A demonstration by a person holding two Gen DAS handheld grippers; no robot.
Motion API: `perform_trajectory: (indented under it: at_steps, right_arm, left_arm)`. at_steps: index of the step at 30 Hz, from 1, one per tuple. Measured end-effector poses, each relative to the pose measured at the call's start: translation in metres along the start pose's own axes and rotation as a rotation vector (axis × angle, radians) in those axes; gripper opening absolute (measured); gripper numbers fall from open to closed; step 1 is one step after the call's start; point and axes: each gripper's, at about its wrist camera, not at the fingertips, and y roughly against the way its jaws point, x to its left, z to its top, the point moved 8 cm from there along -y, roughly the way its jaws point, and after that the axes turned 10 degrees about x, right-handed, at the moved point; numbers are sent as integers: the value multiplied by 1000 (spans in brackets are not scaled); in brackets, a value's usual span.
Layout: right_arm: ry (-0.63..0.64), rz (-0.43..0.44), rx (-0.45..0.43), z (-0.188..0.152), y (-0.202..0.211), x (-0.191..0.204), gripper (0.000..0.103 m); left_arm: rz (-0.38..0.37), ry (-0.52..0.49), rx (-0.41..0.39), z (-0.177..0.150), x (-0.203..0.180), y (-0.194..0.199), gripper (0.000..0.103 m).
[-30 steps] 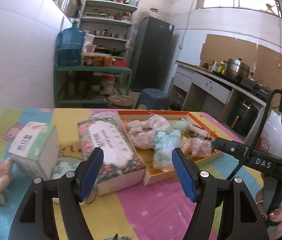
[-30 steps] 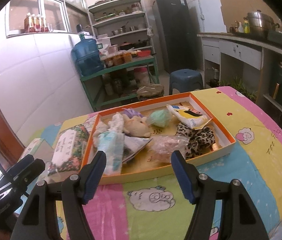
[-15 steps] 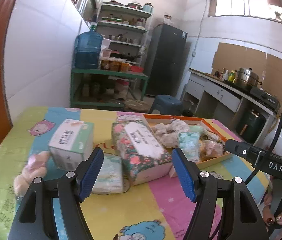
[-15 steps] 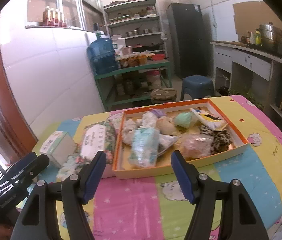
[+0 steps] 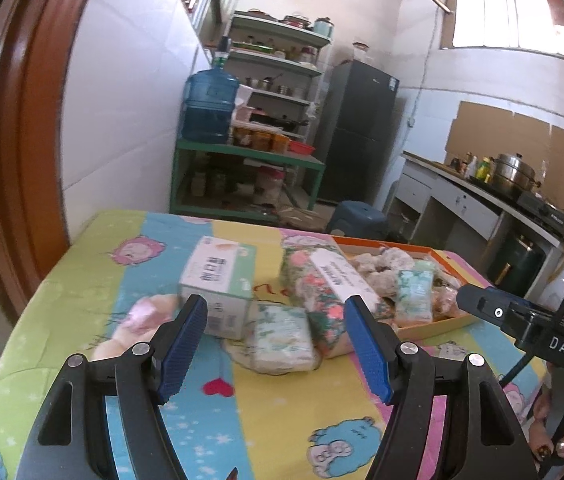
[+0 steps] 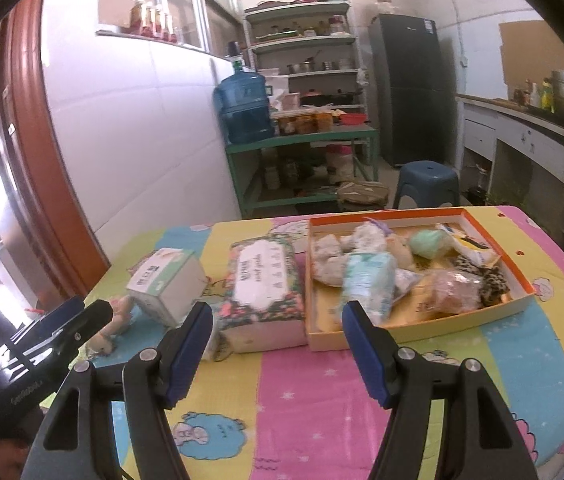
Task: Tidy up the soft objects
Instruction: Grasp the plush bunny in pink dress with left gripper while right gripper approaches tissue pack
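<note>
An orange tray [image 6: 519, 298] on the table holds several soft items: tissue packs, plush toys, a leopard-print cloth. Left of it lie a floral tissue pack [image 6: 262, 280], a white-green tissue box [image 6: 166, 280], a small tissue pack [image 5: 280, 334] and a pink plush toy [image 5: 138, 320]. My left gripper [image 5: 276, 350] is open and empty, above the table just short of the small pack. My right gripper [image 6: 278, 352] is open and empty, in front of the floral pack and the tray's near left corner. The tray also shows in the left wrist view [image 5: 439, 326].
The table has a colourful cartoon cloth [image 6: 321, 400]. Behind it stand a green shelf [image 6: 301, 168] with a blue water jug [image 6: 246, 106], a dark fridge [image 6: 405, 88], a blue stool [image 6: 427, 184] and a kitchen counter [image 6: 529, 136] at right. A white wall runs along the left.
Both grippers have pulled back and swung left, so the tray sits farther right in both views. The tissue box and plush toy are now nearer the centre. Both stay open.
</note>
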Motion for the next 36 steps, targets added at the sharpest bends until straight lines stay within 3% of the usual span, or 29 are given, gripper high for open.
perform_trajectory:
  at_steps: [16,23,31,36]
  right_arm:
    - [47,95,97,-16,-48,68,67]
    - [44,145,141,-26,-70,90,67]
    - [54,149,190,-35,-92,103,67]
    - [40,155,214,-37,-104,105,67]
  left_arm:
    - [74,63,48,-9,74,-9,72]
    - [86,-12,88,-11,94,-23,72]
    - [48,-228,197,-19,99,-56,72]
    - [64,-260,260,-24,104,-78,72]
